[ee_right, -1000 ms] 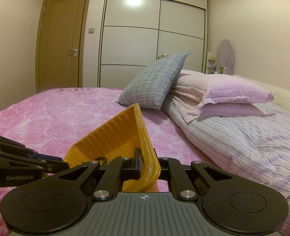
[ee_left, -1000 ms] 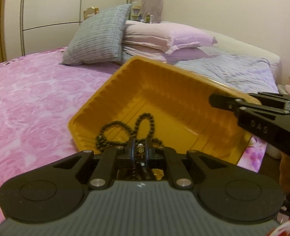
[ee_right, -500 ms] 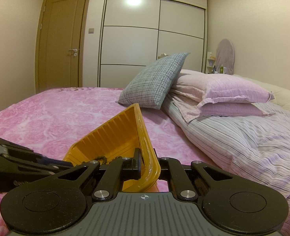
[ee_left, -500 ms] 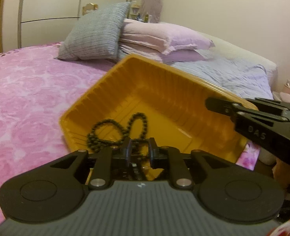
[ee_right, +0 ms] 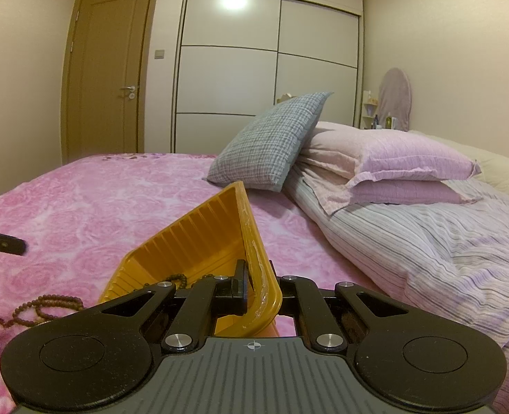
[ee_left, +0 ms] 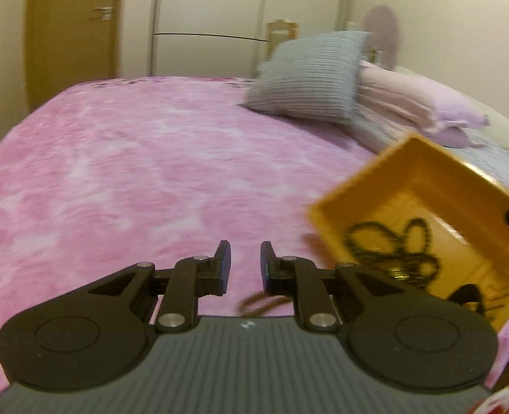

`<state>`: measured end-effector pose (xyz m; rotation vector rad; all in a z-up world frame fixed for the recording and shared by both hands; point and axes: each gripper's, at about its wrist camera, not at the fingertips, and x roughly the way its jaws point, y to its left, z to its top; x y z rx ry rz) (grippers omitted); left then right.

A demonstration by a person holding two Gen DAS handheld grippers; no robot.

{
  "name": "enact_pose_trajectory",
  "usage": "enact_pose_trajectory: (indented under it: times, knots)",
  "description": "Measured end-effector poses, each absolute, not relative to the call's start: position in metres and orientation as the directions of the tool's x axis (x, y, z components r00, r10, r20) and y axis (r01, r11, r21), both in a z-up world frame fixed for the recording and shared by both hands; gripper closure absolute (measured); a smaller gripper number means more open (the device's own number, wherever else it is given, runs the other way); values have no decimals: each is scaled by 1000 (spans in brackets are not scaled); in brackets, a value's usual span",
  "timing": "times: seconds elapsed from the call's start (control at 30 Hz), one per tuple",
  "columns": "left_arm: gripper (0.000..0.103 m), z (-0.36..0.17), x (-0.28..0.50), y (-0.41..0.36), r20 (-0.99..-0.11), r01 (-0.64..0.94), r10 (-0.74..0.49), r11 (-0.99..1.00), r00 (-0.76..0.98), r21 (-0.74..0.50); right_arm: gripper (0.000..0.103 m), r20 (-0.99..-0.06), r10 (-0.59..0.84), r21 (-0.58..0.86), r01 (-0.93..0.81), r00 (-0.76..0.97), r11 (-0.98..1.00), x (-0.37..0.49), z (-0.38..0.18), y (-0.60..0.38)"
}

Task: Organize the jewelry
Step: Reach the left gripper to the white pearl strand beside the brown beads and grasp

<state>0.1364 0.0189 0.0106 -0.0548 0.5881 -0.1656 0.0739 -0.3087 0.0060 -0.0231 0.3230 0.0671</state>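
A yellow plastic tray (ee_right: 199, 238) is tilted up over the pink bedspread, with my right gripper (ee_right: 257, 276) shut on its near rim. A black bead necklace (ee_left: 392, 245) lies looped inside the tray (ee_left: 440, 186), along with a small gold piece. My left gripper (ee_left: 245, 252) hovers over the bedspread to the left of the tray, open, with nothing between its fingers. A brown bead strand (ee_right: 47, 305) lies on the bedspread left of the tray; in the left wrist view the brown strand (ee_left: 261, 302) shows just under the gripper.
The pink flowered bedspread (ee_left: 133, 172) stretches ahead and to the left. A grey checked pillow (ee_right: 271, 141) leans on two pink pillows (ee_right: 392, 158) at the head, with a striped quilt (ee_right: 427, 248) on the right. A wardrobe (ee_right: 268, 69) and a wooden door (ee_right: 106, 76) stand behind.
My left gripper let go of the black beads, its jaws parted, and it swung out of the tray to the left over the bedspread. The right gripper and tray held still.
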Motion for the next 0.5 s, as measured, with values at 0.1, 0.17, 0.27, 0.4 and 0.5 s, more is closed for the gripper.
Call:
enact_pose_trajectory:
  times: [0.1, 0.17, 0.27, 0.4, 0.5]
  knots:
    - [88, 9, 129, 35, -554, 117, -151, 988, 819, -97, 96, -318, 61, -11, -68, 946, 998, 74, 6, -309]
    - [88, 5, 122, 38, -563, 117, -149, 989, 813, -93, 96, -318, 62, -14, -70, 946, 997, 74, 6, -309]
    - [88, -5, 111, 30, -581, 134, -171, 985, 796, -107, 95, -321, 61, -16, -70, 945, 997, 75, 5, -309]
    - [88, -20, 103, 11, -608, 185, -215, 976, 764, -112, 96, -322, 60, -19, -70, 945, 997, 76, 6, -309]
    - [88, -28, 102, -4, -625, 226, -247, 967, 741, -114, 96, -322, 61, -22, -72, 945, 997, 76, 6, -308]
